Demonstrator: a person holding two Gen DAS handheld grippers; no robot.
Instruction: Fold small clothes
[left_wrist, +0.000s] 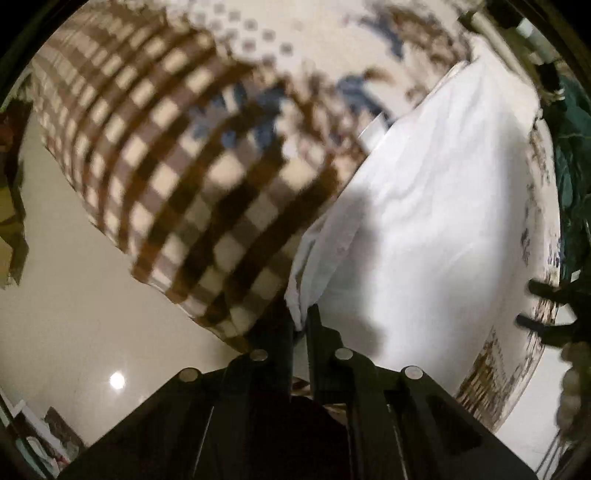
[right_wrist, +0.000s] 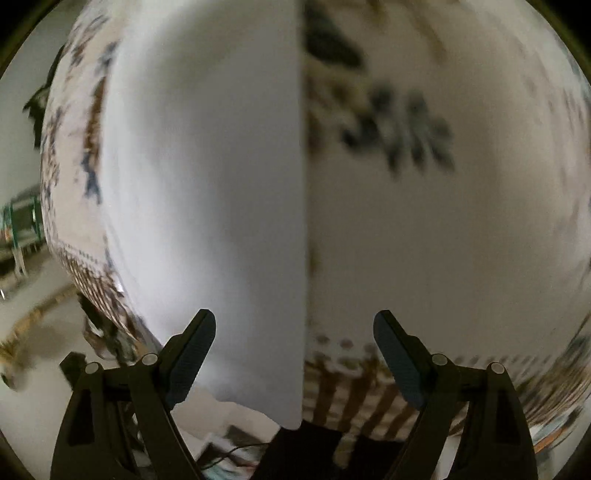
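A white garment (left_wrist: 436, 206) lies on a table covered with a patterned cloth (left_wrist: 177, 155). My left gripper (left_wrist: 301, 317) is shut on a corner of the white garment near the table's edge, and the fabric bunches at the fingertips. In the right wrist view the white garment (right_wrist: 207, 177) fills the left half with a straight edge down the middle. My right gripper (right_wrist: 295, 325) is open and empty just above that edge. The right gripper's fingers (left_wrist: 543, 306) also show at the right edge of the left wrist view.
The tablecloth (right_wrist: 424, 206) has a brown checked border and blue-brown motifs. A glossy pale floor (left_wrist: 74, 317) lies below the table's edge. A dark green cloth (left_wrist: 569, 155) sits at the far right. Clutter (right_wrist: 22, 221) stands on the floor at left.
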